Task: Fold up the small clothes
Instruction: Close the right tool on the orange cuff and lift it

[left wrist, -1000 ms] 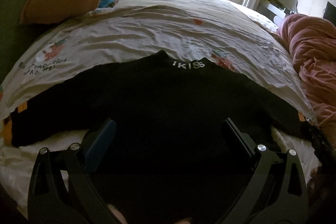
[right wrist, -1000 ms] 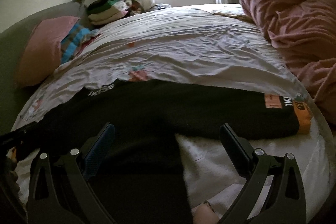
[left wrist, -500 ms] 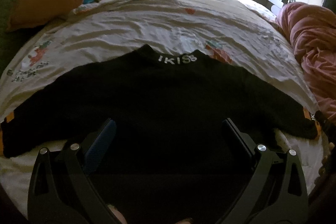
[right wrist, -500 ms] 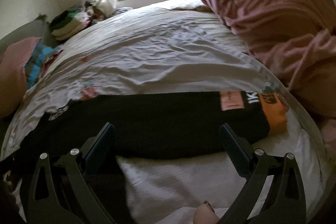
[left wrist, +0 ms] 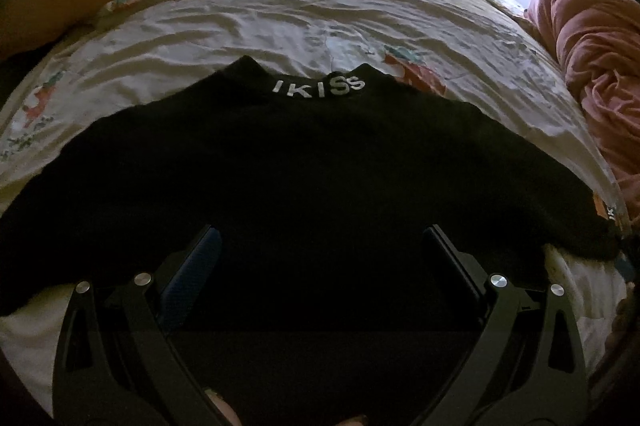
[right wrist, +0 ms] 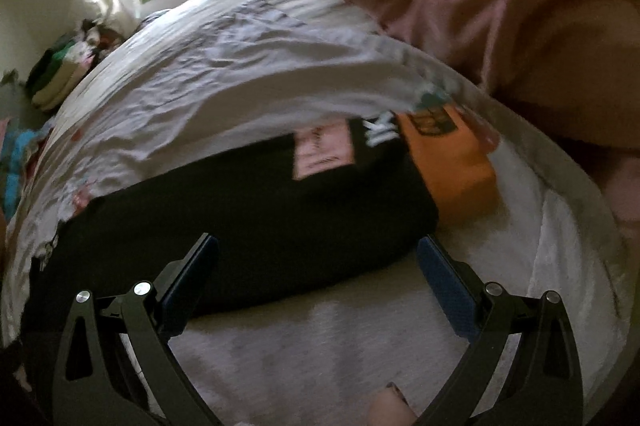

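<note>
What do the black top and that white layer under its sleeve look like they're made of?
Black top: soft matte knit fabric, probably cotton; it absorbs light, with an orange cuff. White layer: looks like fuzzy towel-like pile, though motion blur leaves that open.

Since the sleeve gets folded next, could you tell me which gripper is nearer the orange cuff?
Right. The right gripper faces the orange cuff; the left gripper hovers over the sweater's middle.

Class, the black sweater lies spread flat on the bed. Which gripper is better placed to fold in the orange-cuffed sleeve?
Right. The right gripper is open just short of the sleeve with the orange cuff; the left gripper hovers over the sweater's body.
</note>
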